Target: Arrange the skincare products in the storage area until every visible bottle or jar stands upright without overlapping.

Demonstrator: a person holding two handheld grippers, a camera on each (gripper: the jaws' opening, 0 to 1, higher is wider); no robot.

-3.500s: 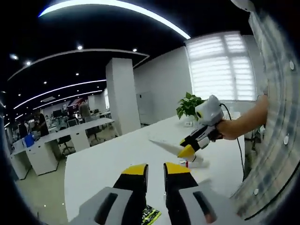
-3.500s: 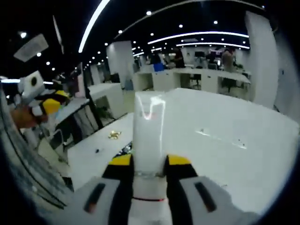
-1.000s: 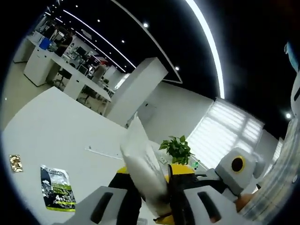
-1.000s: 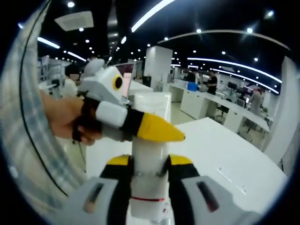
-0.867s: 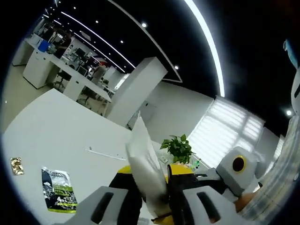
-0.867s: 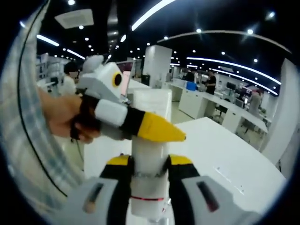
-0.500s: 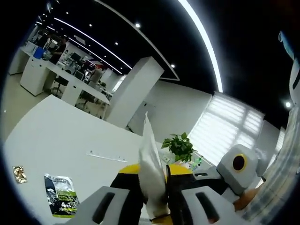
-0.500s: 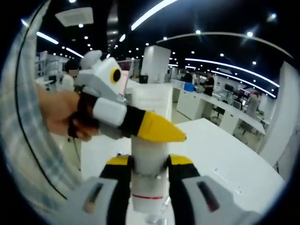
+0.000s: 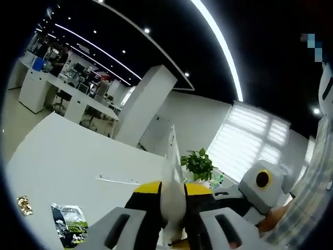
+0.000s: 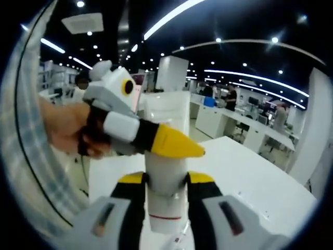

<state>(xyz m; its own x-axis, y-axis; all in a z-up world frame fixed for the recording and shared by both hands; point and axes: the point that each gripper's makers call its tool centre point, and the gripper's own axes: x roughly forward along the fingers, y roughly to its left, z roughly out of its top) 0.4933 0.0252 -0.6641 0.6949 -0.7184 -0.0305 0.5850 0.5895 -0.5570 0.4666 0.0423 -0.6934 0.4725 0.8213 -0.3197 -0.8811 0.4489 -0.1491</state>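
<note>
Both claws grip one white tube: right claw near its base, left claw on its upper part. Held above the counter. Recommend one claw release before standing it upright.

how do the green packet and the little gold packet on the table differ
In the left gripper view, the green packet is the larger, dark green with pale print; the gold packet is far smaller, shiny gold and unprinted as far as shows. The green one lies nearer the left gripper. Both lie flat on the white table.
</note>
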